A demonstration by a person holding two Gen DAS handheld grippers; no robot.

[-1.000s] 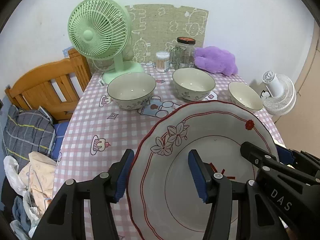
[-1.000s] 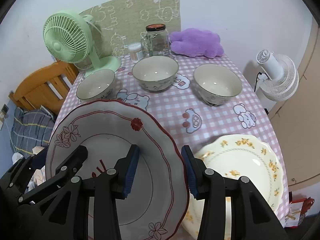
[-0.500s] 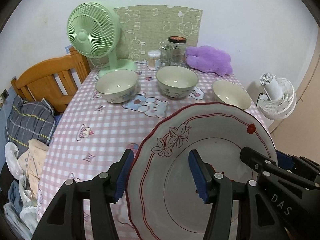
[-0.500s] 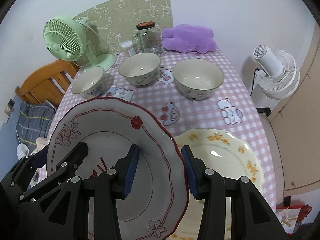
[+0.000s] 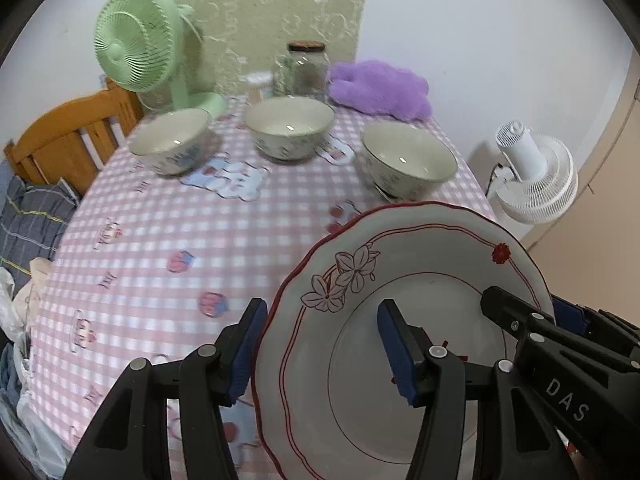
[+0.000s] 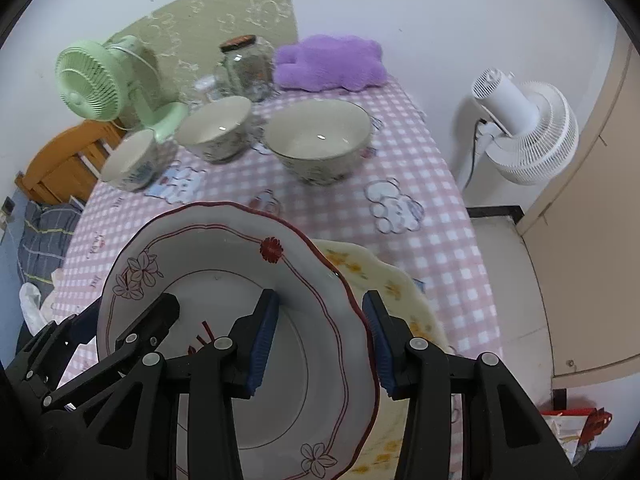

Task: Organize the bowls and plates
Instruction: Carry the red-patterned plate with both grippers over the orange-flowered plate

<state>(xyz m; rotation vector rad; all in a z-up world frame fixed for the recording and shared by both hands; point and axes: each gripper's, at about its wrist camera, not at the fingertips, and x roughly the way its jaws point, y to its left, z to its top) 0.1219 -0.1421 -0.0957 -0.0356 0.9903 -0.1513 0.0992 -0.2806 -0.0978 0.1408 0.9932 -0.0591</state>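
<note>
A white plate with a red rim and flower prints (image 5: 420, 280) hangs tilted above the table, carried between both grippers. My left gripper (image 5: 320, 320) is shut on its left rim. On the opposite rim my right gripper (image 6: 320, 308) is shut too. In the right wrist view this plate (image 6: 224, 248) overlaps a cream plate with yellow flowers (image 6: 400, 292) that lies on the tablecloth near the front right edge. Three cream bowls stand in a row farther back: left (image 5: 172, 140), middle (image 5: 289, 124), right (image 5: 408, 152).
At the back of the pink checked table (image 5: 160, 232) stand a green fan (image 5: 136, 44), a glass jar (image 5: 306, 64) and a purple plush (image 5: 376, 88). A white fan (image 5: 536, 176) stands on the floor to the right. A wooden chair (image 5: 68, 132) and clothes (image 5: 28, 216) are to the left.
Both grippers have carried the red-rimmed plate to the right and slightly down. It now covers part of the yellow-flowered plate. The grips have not changed.
</note>
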